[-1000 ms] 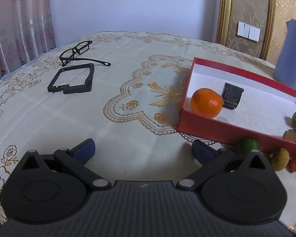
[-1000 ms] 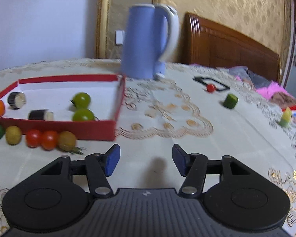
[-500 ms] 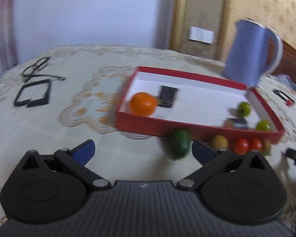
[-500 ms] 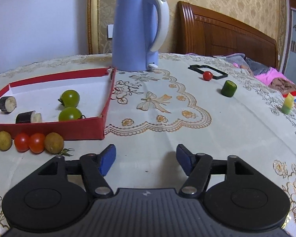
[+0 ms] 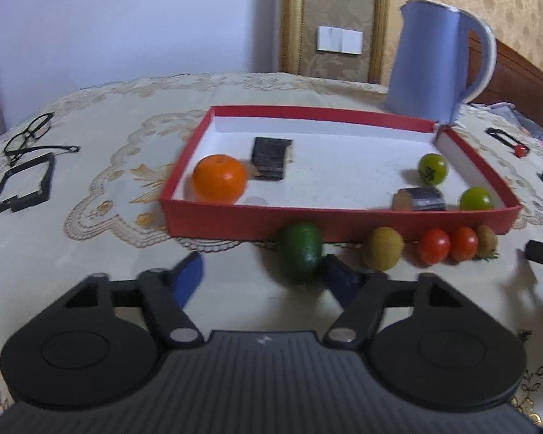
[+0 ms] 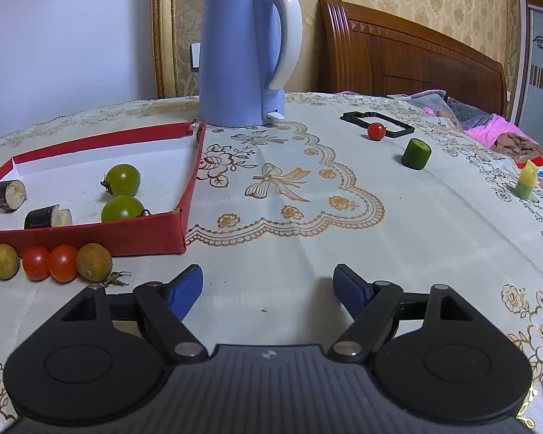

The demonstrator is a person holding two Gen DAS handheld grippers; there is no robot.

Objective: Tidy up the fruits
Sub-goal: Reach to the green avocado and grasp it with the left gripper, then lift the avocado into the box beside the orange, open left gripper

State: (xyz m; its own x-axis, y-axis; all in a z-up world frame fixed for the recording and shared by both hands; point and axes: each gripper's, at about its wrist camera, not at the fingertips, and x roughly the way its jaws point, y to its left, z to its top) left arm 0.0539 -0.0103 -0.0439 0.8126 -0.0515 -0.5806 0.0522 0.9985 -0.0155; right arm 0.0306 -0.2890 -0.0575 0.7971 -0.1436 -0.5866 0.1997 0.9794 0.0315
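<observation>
My left claw (image 5: 262, 276) hangs low over the worktop (image 5: 101, 253), fingers spread apart and holding nothing; its right fingertip sits just beside a dark green avocado (image 5: 302, 251), and I cannot tell whether they touch. My right claw (image 6: 268, 287) is likewise spread wide and empty above bare cloth. Red box (image 5: 344, 222), shallow, white inside, on the worktop ahead of the left claw. Contents: one orange (image 5: 219, 178) in the near left corner; one dark cut piece (image 5: 269, 158) just behind it; a second dark cut piece (image 5: 420, 199) near the front wall at right; two green tomatoes (image 5: 432, 169), one toward the right wall, the other in the near right corner. Outside, in a row along the front wall, left to right in the left view: the avocado, a yellow-brown round fruit (image 5: 384, 248), two red tomatoes (image 5: 447, 245) touching each other, then a smaller brown fruit (image 5: 487, 241) beside them. Blue kettle (image 6: 248, 54) with white handle, upright behind the box's far right corner. Farther right on the worktop: a small red tomato (image 6: 376, 131) against a black frame (image 6: 376, 122), a green cut cylinder (image 6: 416, 153) near it, and a pale yellow-green piece (image 6: 526, 181) by the edge. At far left: eyeglasses (image 5: 29, 137) and a second black frame (image 5: 23, 182), well apart from the box.
</observation>
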